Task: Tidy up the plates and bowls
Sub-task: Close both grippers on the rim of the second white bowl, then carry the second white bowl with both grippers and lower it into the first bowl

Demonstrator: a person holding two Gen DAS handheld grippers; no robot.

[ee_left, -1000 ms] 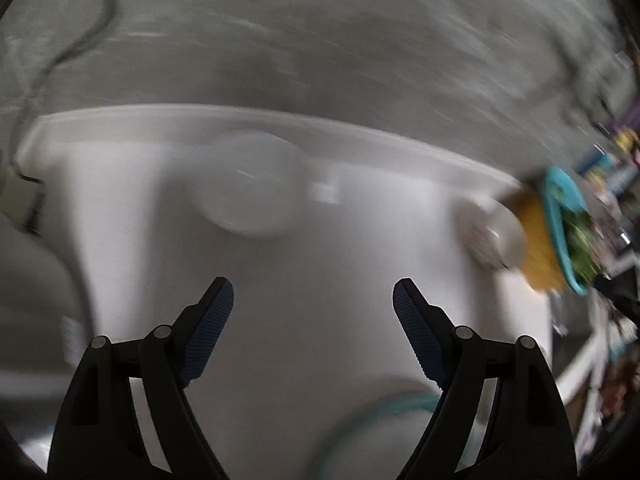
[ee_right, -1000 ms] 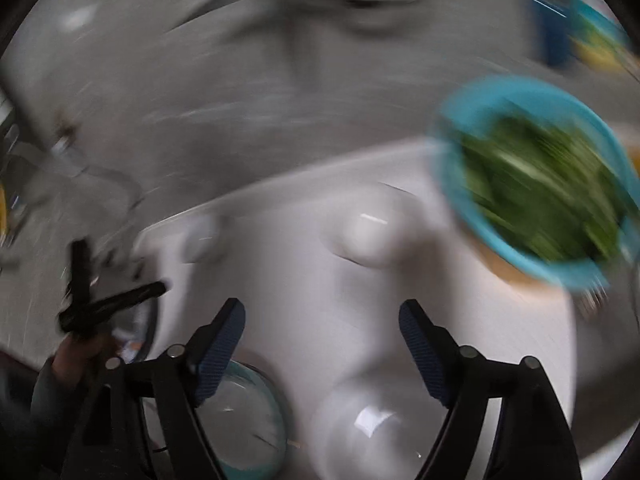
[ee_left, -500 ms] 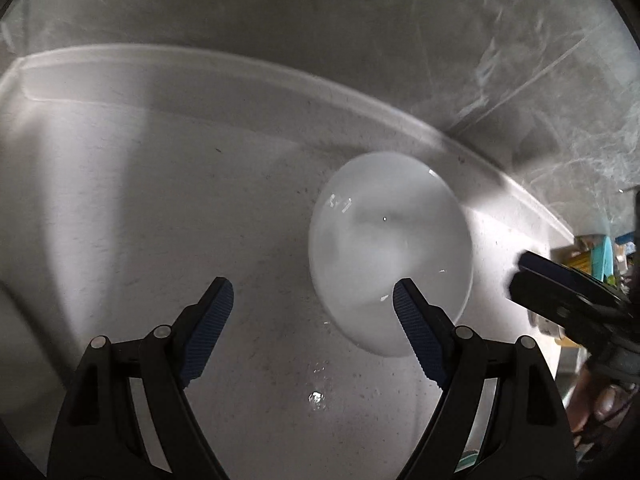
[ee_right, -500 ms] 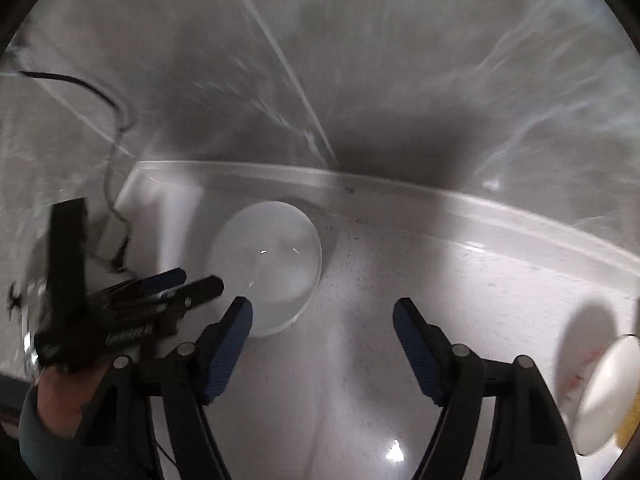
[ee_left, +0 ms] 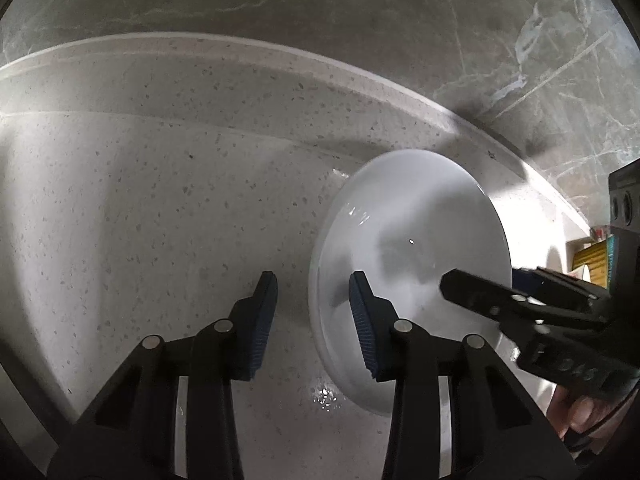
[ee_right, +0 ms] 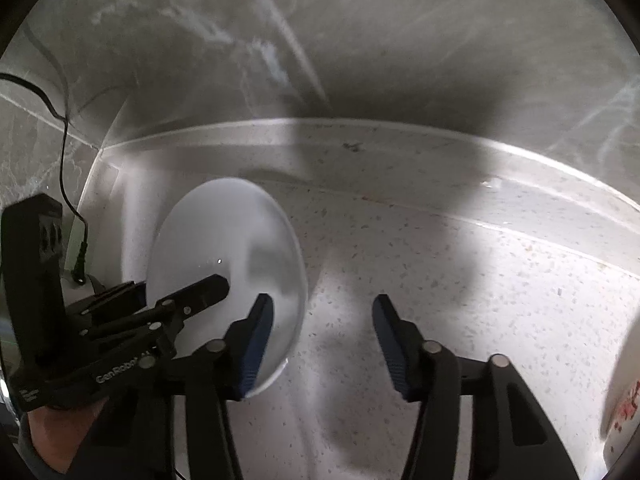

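Note:
A white plate (ee_left: pixel 412 264) lies on the speckled white counter (ee_left: pixel 160 208), near the back ledge; it also shows in the right wrist view (ee_right: pixel 228 248). My left gripper (ee_left: pixel 314 300) is half closed, its fingers straddling the plate's left rim without pinching it. My right gripper (ee_right: pixel 322 320) is open, its left finger over the plate's right rim. In the left wrist view the right gripper (ee_left: pixel 532 300) reaches over the plate from the right. In the right wrist view the left gripper (ee_right: pixel 176 292) reaches over it from the left.
A grey marble wall (ee_right: pixel 360 40) rises behind the counter's raised ledge (ee_right: pixel 360 136). A black cable (ee_right: pixel 66 160) hangs at the left corner. A white dish with red marks (ee_right: pixel 624 392) sits at the far right. Yellow and teal items (ee_left: pixel 592 256) show at the right edge.
Both grippers have swung from the bowls to the white plate and moved close over it. My left gripper has narrowed from wide open to half closed around the plate's rim.

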